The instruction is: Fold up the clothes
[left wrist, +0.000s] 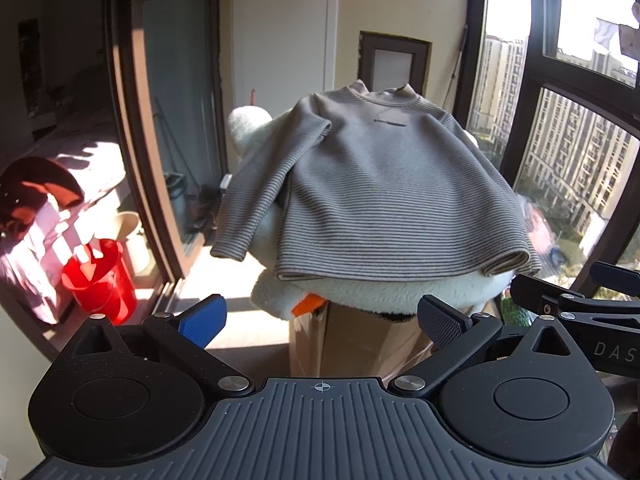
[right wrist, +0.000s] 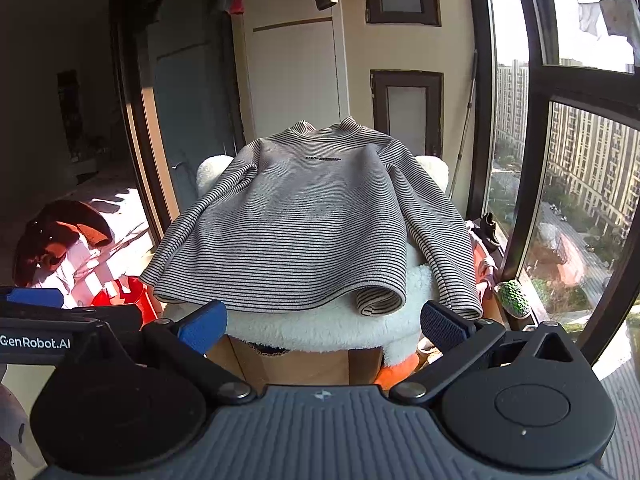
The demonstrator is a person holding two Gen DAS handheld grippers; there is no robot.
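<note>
Striped sweater [right wrist: 304,224] lying spread over plush cushion [right wrist: 320,328]; at six o'clock, left gripper [left wrist: 320,320] and right gripper [right wrist: 324,322] hovering released. Soft, rounded base risking sweater sliding off during folding.

Hard sunlight through the window [left wrist: 572,152] — deep shadows, glare, fisheye-bent edges.

The left claw [left wrist: 322,322] and right claw [right wrist: 324,326] look alike: a ribbed dark grey body with a small crosshair mark, two round black discs, and black linkage arms on silver pivot screws. Each carries one blue-padded finger [right wrist: 204,326] and one black textured finger [right wrist: 442,328]. White "GenRobot.AI" lettering marks a side.
</note>
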